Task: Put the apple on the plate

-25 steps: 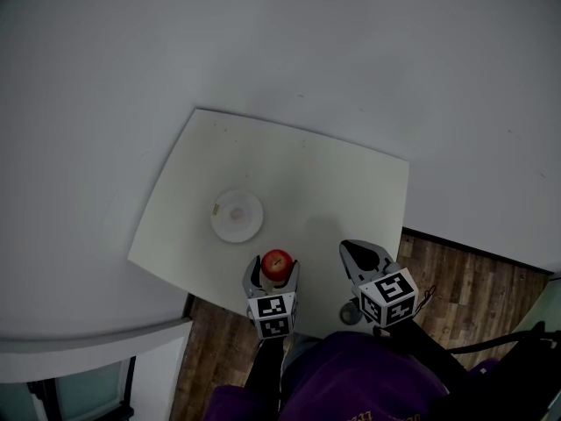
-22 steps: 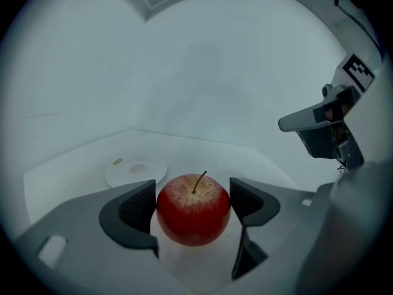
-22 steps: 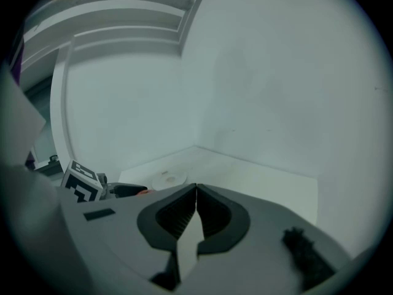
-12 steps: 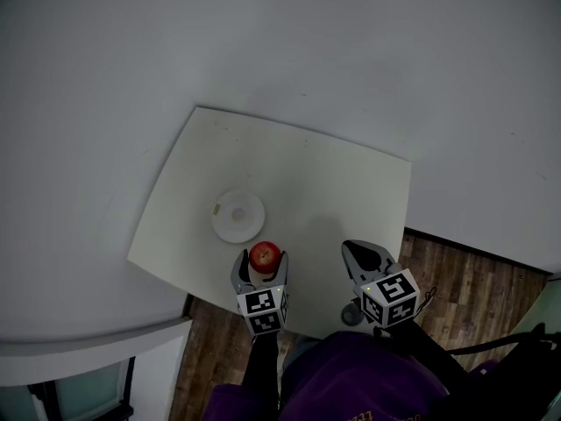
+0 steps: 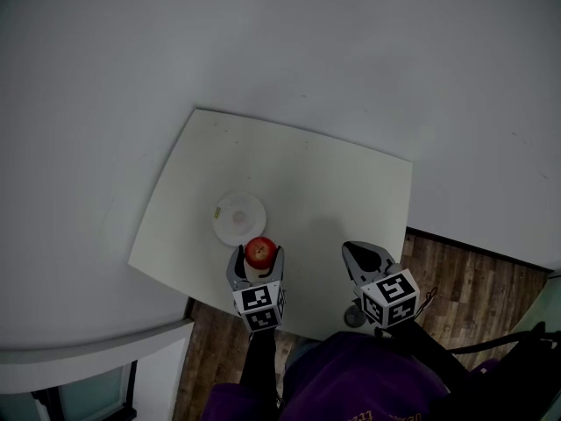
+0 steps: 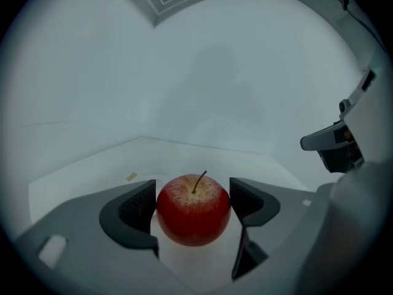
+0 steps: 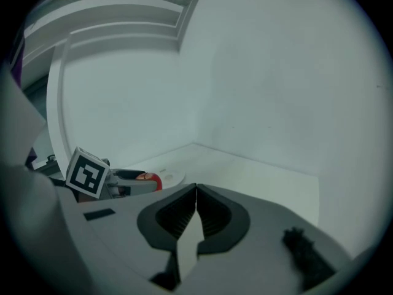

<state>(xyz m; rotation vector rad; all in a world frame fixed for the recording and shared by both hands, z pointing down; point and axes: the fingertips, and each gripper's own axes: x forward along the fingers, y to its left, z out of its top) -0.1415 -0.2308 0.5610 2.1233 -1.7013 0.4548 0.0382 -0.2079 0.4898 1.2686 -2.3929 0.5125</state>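
The apple (image 6: 194, 209) is red, round and smooth, with a paler speckled patch round its thin dark stem. It sits pinched between the two jaws of the left gripper (image 5: 257, 255). Their dark ribbed pads (image 6: 139, 209) press on its left and right flanks, and the stem stands upright.

From the head view, the apple lies over the near right rim of the plate (image 5: 226, 210). I cannot tell how high it is held. The plate is small, white and round with a shallow well, and a yellowish fleck sits at its left edge.

The plate rests on a pale, matt table (image 5: 316, 182) with straight edges and plain corners, nearer the left and front edges. The rest of the tabletop shows only a faint shadow.

The right gripper (image 5: 365, 254) hangs over the table's front edge, well apart from the apple. Its jaws are pressed together with nothing between them, ribbed faces meeting in a thin seam. Each gripper carries a cube of black-and-white squares behind the jaws.

Smooth grey-white walls close in behind and to the left of the table. A brown plank floor (image 5: 465, 279) shows at its front and right, and a purple sleeve (image 5: 368, 384) is at the bottom.
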